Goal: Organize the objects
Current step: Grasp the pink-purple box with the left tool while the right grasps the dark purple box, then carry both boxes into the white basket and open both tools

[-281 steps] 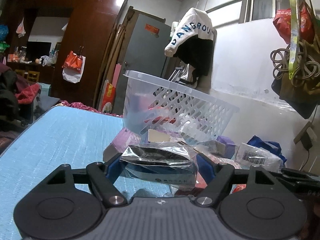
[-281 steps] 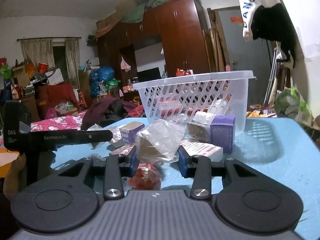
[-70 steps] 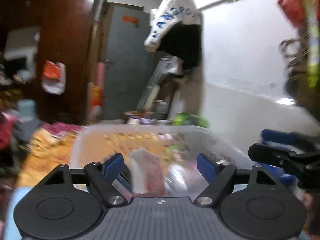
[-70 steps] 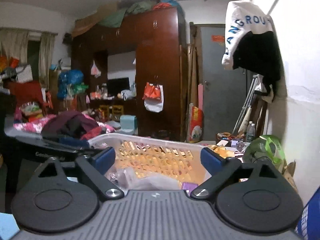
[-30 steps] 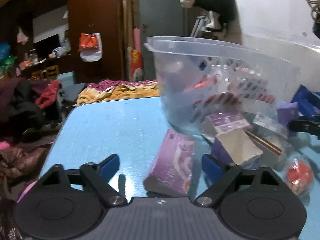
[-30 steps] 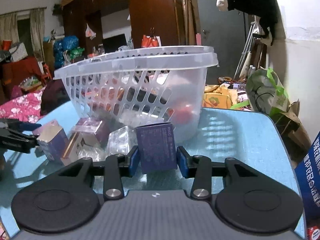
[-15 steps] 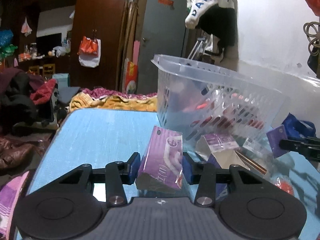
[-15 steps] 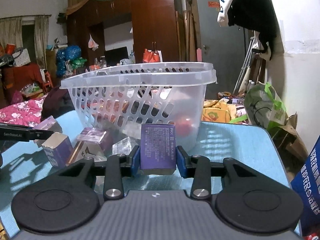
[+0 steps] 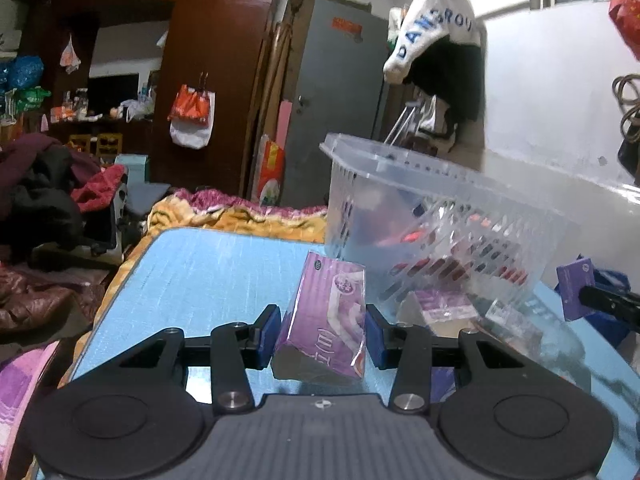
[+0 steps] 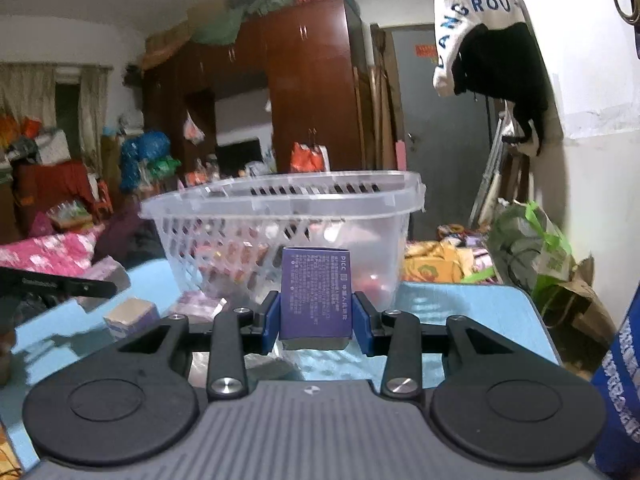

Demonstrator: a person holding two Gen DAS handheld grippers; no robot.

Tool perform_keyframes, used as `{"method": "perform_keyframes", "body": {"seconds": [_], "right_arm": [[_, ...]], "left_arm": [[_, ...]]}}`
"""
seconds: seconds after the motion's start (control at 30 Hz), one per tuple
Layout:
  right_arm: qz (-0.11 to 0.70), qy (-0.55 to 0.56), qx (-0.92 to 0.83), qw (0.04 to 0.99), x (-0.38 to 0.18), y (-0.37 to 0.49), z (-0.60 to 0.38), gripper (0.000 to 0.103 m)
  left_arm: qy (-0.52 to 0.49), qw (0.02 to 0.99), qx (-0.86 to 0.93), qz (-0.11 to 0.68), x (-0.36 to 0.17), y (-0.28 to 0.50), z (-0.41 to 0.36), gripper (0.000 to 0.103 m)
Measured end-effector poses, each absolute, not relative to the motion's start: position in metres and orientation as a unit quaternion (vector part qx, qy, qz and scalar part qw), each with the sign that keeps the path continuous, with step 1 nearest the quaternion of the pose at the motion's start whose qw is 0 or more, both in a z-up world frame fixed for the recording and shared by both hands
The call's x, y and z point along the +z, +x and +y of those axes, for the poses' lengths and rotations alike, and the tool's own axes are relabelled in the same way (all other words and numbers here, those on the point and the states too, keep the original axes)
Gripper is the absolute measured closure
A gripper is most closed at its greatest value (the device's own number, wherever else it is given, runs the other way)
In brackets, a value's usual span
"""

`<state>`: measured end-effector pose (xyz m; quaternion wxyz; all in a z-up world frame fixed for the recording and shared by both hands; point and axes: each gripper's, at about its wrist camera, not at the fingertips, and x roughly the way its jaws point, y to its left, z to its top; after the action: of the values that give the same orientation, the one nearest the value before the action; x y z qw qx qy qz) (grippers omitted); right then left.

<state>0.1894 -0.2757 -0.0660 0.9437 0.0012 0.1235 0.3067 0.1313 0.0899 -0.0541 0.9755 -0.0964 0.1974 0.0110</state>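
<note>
My left gripper [image 9: 322, 334] pinches a wrapped purple packet [image 9: 324, 332], my right gripper [image 10: 316, 322] a dark purple box [image 10: 316, 294], both off the blue table [image 9: 208, 268]; I should clear the clear basket [image 10: 280, 204] rim ahead before letting go

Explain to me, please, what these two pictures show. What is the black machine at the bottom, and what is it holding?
No robot here: a person holds a pair of hand-operated tongs in each hand, and a camera on each looks forward along its fingers. In the left view, the left tongs are shut on a purple wrapped pack. In the right view, the right tongs are shut on a dark purple box. Ahead stands a clear plastic basket already holding items, on a blue table. More small packages lie beside the basket.
</note>
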Motion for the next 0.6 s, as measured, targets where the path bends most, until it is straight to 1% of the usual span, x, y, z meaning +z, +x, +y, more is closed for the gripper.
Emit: {"method": "perform_keyframes", "body": {"seconds": [0.13,0.23,0.37,0.47,0.53,0.57,0.6], "right_arm": [[0.105,0.053,0.319,0.940,-0.065,0.180,-0.300,0.061],[0.092,0.061,0.322,0.940,-0.052,0.171,-0.306,0.061],[0.065,0.032,0.319,0.945,-0.005,0.177,-0.287,0.061],[0.080,0.006,0.308,0.948,0.034,0.210,-0.259,0.061],[0.086,-0.013,0.288,0.954,0.049,0.234,-0.242,0.061],[0.093,-0.015,0.284,0.954,0.054,0.248,-0.235,0.060],[0.097,-0.016,0.286,0.953,0.054,0.258,-0.230,0.059]], "left_arm": [[-0.107,0.975,-0.007,0.193,-0.051,0.121,0.085,0.055],[-0.104,0.978,-0.046,0.176,-0.033,0.111,0.071,0.055],[-0.068,0.986,-0.081,0.131,0.023,0.125,0.043,0.055],[-0.072,0.983,-0.100,0.137,0.067,0.168,0.023,0.054],[-0.064,0.984,-0.091,0.141,0.083,0.196,0.011,0.053],[-0.057,0.985,-0.077,0.142,0.088,0.211,0.005,0.052],[-0.044,0.987,-0.066,0.142,0.088,0.222,0.000,0.037]]}}
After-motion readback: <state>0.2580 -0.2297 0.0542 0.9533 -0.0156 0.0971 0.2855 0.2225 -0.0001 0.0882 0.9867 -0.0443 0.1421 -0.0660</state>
